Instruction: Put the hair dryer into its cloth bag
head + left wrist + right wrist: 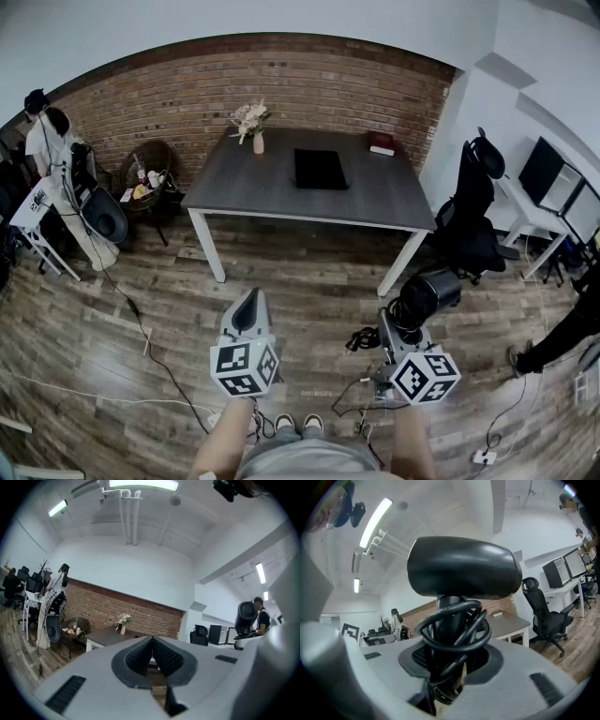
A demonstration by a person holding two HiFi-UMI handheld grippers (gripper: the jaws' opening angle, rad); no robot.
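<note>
The black hair dryer with a rounded barrel point(464, 569) stands upright in the right gripper point(450, 667), near the person. The jaws clamp its handle, and the black power cord point(454, 630) is looped round that same handle, likely so nothing trails while it is carried. The left gripper point(152, 644) is pressed closed on nothing, free for the bag. Far ahead, well apart from both, a flat black rectangle point(320, 169) lies on the dark grey table with white legs point(234, 187). It is probably the cloth bag, though too small to tell. Cord and jaws hide the handle's lower end.
</note>
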